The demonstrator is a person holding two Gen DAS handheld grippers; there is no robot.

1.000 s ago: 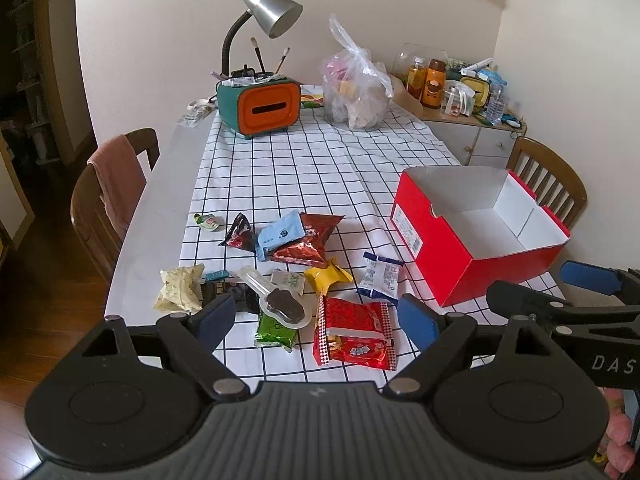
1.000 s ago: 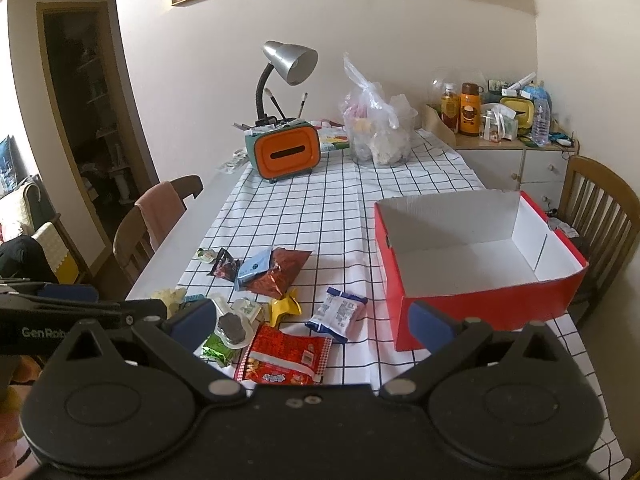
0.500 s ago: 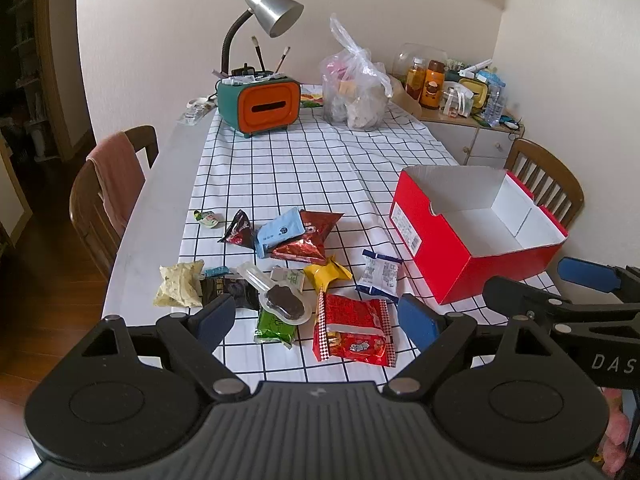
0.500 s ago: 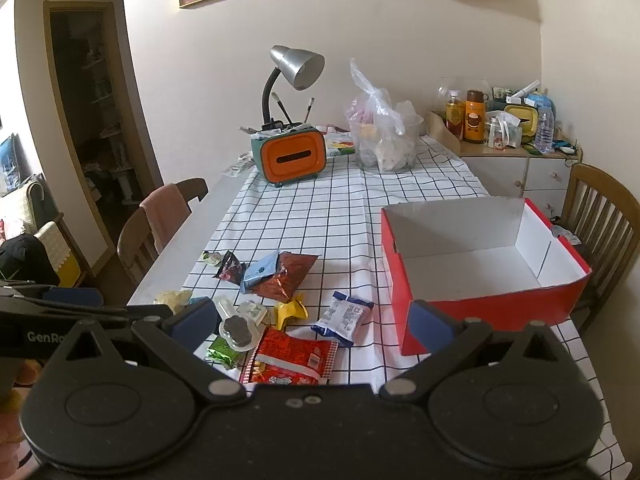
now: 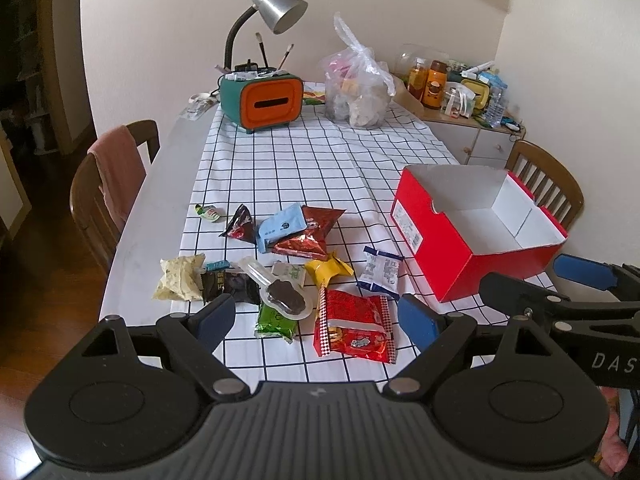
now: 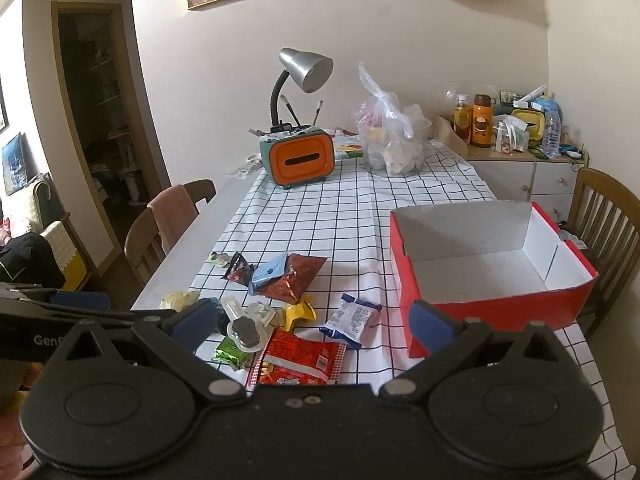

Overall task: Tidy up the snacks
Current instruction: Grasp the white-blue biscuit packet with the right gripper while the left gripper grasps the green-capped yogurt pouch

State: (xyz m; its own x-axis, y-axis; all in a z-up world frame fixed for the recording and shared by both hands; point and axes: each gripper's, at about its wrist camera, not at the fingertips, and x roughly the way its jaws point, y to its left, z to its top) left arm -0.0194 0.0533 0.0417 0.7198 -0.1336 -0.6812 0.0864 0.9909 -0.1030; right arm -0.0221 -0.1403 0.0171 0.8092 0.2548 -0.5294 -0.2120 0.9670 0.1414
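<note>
Several snack packets lie scattered on the checked tablecloth [image 5: 304, 160]: a red packet [image 5: 354, 328], a white-blue one [image 5: 380, 270], a yellow one [image 5: 328, 270], a green one [image 5: 276, 320] and a brown-red bag [image 5: 308, 236]. To their right stands an open red box [image 5: 452, 268] with a white inside that holds nothing. My left gripper [image 5: 316, 316] hovers open above the near snacks, gripping nothing. In the right wrist view my right gripper [image 6: 313, 318] is open too, over the red packet [image 6: 300, 360], with the box [image 6: 500, 312] just right of it.
An orange-and-teal tissue box [image 5: 266, 104] with a desk lamp [image 5: 276, 8] and a full plastic bag [image 5: 356, 92] stand at the table's far end. Wooden chairs [image 5: 100, 200] flank the table. A cabinet [image 6: 516, 176] crowded with bottles stands at the back right.
</note>
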